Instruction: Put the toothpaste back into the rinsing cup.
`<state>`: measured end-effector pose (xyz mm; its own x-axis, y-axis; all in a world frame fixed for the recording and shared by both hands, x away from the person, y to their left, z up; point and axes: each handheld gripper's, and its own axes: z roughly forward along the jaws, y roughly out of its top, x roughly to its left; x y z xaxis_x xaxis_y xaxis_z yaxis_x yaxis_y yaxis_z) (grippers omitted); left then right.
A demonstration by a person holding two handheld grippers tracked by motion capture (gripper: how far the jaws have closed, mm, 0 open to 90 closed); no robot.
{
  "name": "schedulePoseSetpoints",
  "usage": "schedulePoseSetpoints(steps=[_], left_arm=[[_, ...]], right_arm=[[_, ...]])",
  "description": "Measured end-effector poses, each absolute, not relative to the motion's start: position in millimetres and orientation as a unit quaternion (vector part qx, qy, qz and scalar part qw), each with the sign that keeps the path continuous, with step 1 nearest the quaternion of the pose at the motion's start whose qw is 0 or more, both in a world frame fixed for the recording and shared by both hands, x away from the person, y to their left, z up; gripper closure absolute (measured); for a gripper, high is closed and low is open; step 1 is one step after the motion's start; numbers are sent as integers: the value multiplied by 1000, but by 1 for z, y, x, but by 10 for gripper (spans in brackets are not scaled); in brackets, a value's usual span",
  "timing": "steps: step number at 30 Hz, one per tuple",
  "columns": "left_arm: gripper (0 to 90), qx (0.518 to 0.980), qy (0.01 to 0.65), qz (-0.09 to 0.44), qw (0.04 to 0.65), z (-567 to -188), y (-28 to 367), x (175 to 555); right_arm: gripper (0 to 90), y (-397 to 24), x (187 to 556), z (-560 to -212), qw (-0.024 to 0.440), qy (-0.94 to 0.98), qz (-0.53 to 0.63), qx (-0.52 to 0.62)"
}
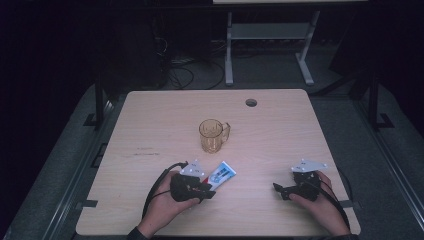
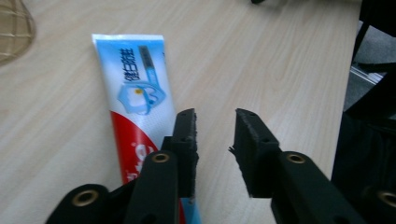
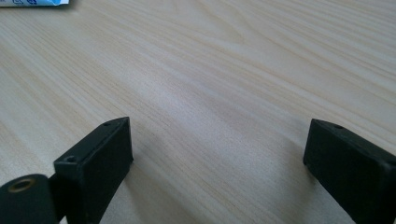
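1. Surface: a light wood-grain rectangular surface (image 1: 150, 130) with a round cable hole (image 1: 251, 102) near its far edge. It carries every item listed below.
2. Left hand-held gripper (image 2: 215, 135): a black two-jaw unit with a grey three-cornered plate on top, gripped by the person's left hand (image 1: 165, 207) at the near left of the surface. A black cable (image 1: 157, 185) loops from its left side. In the left gripper view the jaws stand partly apart, with bare wood between the pads; nothing is gripped.
3. Toothpaste tube (image 2: 135, 93): a flat white, light-blue and red plastic tube with printed lettering. It lies flat on the surface at near centre, just right of the left hand-held gripper in the high view. Its flat crimped end points toward the far right. In the left gripper view the left jaw sits over the red portion of the tube; the tube lies outside the gap, not between the pads.
4. Mug (image 1: 213, 135): a transparent amber plastic mug with a handle on its right side. It stands upright at centre, beyond the tube and apart from it.
5. Right hand-held gripper (image 3: 217, 163): an identical black unit held by the right hand (image 1: 322, 205) at the near right, well apart from the tube. Its jaws are spread wide over bare wood and hold nothing.
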<state>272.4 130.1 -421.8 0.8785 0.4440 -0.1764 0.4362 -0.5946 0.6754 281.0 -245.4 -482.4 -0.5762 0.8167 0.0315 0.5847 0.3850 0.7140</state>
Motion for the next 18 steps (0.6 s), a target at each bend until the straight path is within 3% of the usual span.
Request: schedulePoseSetpoints(steps=[9,18], left_arm=[[480,897,249,38,363,-415,127,284],[418,900,268,39,342,-419,116,298]], right_arm=[[72,-245,281,-482,166,816,351,430],[72,-245,281,-482,166,816,351,429]])
